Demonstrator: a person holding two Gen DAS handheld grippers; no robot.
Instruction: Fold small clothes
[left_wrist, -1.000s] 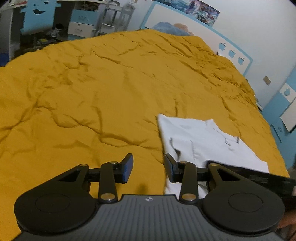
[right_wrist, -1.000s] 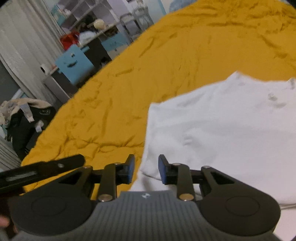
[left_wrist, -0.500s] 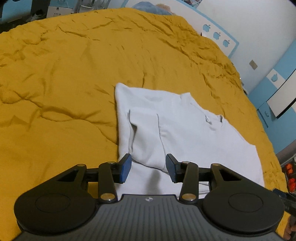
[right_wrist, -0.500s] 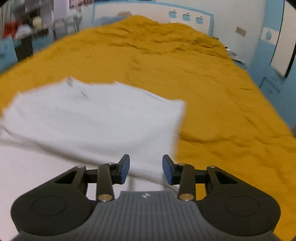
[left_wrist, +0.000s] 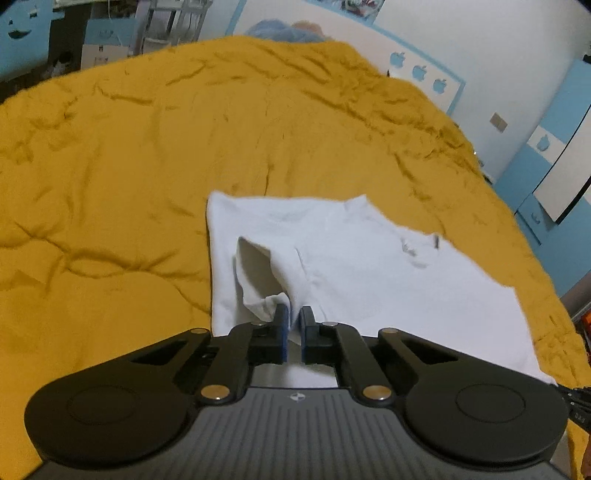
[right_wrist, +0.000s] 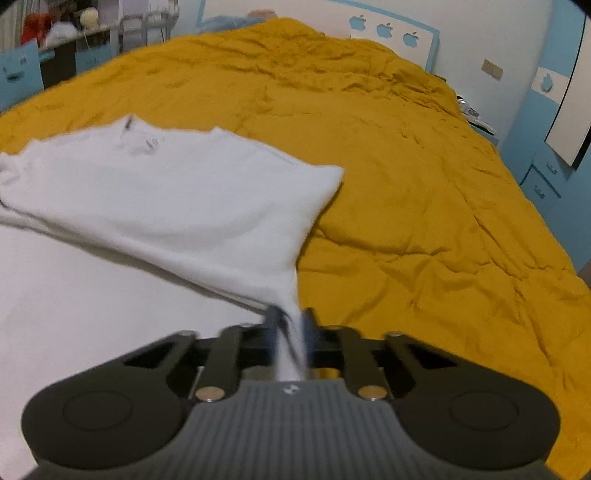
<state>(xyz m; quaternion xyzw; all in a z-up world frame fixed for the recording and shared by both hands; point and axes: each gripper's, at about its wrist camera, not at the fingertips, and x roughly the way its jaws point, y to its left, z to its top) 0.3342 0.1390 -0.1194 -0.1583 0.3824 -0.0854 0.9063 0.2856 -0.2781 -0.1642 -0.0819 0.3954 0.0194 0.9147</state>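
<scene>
A small white shirt (left_wrist: 362, 266) lies on the yellow bedspread (left_wrist: 129, 166), collar toward the far right. My left gripper (left_wrist: 291, 321) is shut on a folded-in sleeve flap (left_wrist: 258, 273) near the shirt's left edge, and the cloth bunches between its blue pads. In the right wrist view the same white shirt (right_wrist: 177, 195) spreads to the left. My right gripper (right_wrist: 290, 325) is shut on the shirt's right-hand corner and lifts it off the yellow bedspread (right_wrist: 424, 206), so the cloth stretches up to the jaws.
The bed fills both views. A blue and white headboard (right_wrist: 391, 33) with apple shapes stands at the far end. Blue cabinets (left_wrist: 546, 177) line the right side. Shelves and clutter (right_wrist: 55, 40) stand past the left side.
Both grippers were open above the shirt. Both have since closed on the cloth: the left on the sleeve flap, the right on the right-hand corner, which is now raised.
</scene>
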